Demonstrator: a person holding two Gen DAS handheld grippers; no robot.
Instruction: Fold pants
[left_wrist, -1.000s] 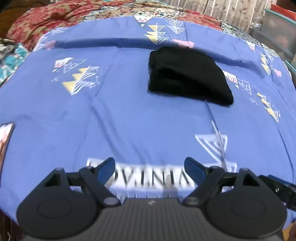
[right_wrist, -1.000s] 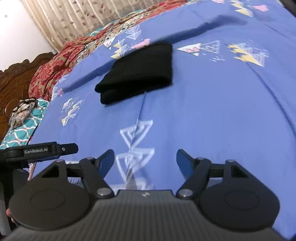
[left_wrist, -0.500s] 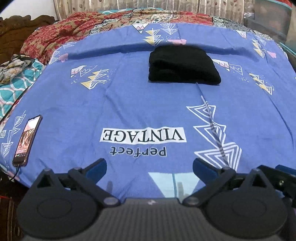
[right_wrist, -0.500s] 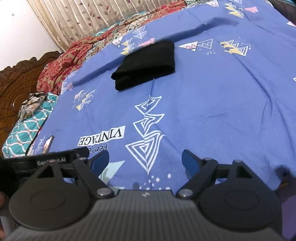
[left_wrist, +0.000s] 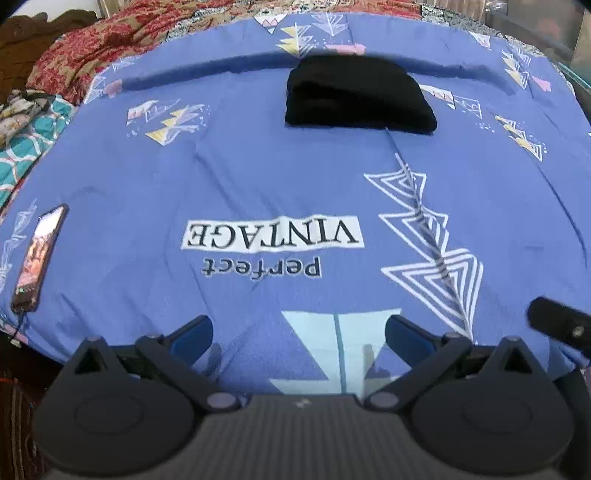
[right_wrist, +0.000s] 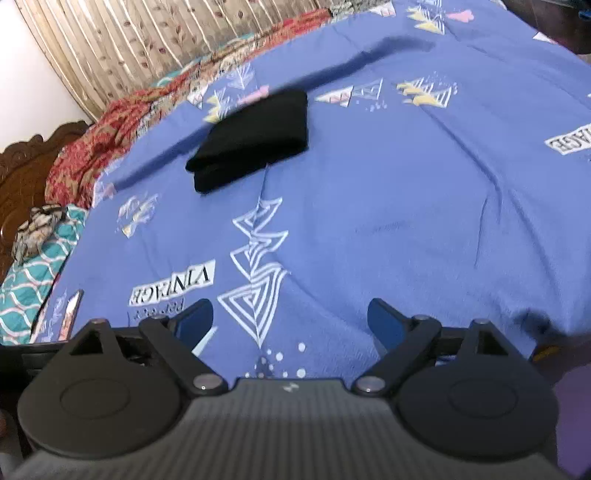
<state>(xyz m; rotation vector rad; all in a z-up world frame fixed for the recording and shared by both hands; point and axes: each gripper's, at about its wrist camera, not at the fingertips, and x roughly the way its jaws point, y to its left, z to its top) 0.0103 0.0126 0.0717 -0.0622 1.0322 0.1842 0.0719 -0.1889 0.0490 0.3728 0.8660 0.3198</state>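
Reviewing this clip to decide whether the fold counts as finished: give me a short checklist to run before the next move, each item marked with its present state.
1. Black pants lie in a compact folded stack on the blue bedspread: ok.
2. Left gripper jaws open, nothing between them: ok.
3. Right gripper jaws open, just been opening, nothing between them: ok.
4. Both grippers apart from the pants: ok.
5. Phone near the bed edge, away from the pants: ok.
6. Fold edges aligned on the far side: cannot tell.
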